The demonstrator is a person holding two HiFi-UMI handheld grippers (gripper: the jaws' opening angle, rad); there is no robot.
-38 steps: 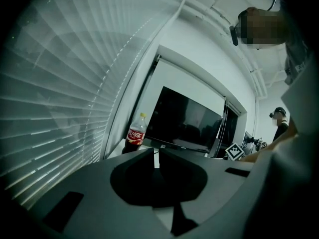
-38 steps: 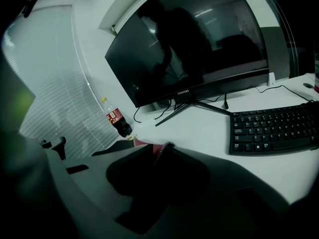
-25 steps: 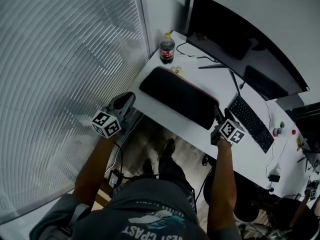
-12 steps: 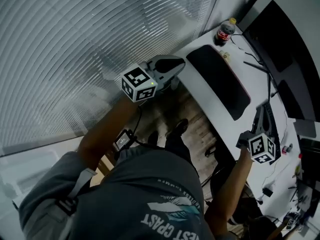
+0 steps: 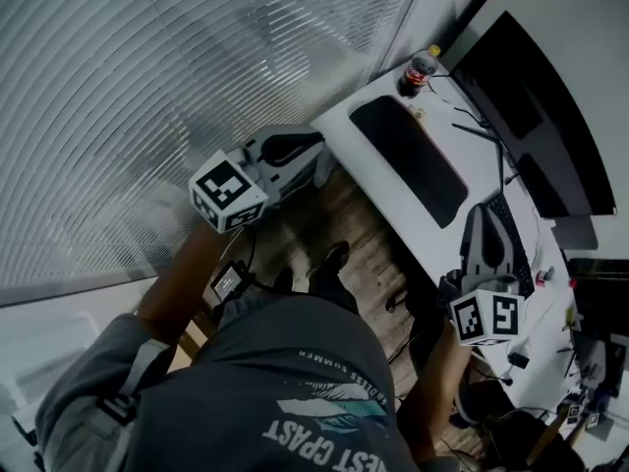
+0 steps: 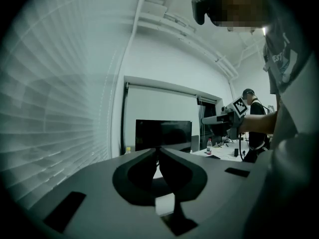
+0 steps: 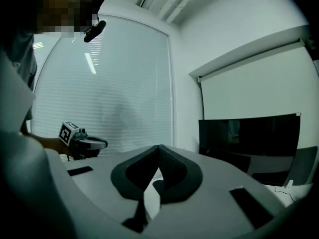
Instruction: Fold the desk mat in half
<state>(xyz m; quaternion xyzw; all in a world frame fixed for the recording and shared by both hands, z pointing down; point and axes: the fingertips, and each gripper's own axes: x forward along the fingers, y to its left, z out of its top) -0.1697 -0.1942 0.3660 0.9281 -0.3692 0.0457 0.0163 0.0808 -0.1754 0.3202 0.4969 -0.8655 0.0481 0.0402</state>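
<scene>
The left arm is bent and held out to the side, and the left gripper (image 5: 316, 146) hangs in the air over the wooden floor (image 5: 339, 226) beside the blinds (image 5: 138, 77), off the desk's near corner. The left gripper view shows its jaws pressed together with nothing between them. The right forearm reaches forward, and the right gripper (image 5: 488, 214) is held level above the desk's front edge, pointing toward the monitor (image 5: 521, 106) and covering part of the keyboard (image 5: 519, 260). Its own view also shows the jaws closed tip to tip and empty. Each gripper can be seen from the other's camera, raised at about the same height and well apart. The desk mat (image 5: 408, 160) lies as a dark oblong on the white desk (image 5: 339, 124), between the bottle (image 5: 420, 70) at the far corner and the keyboard, and neither gripper touches it. Thin cables trail across the desk in front of the monitor. A white wall stands behind the monitor, and the blinds cover the wall to the left.
</scene>
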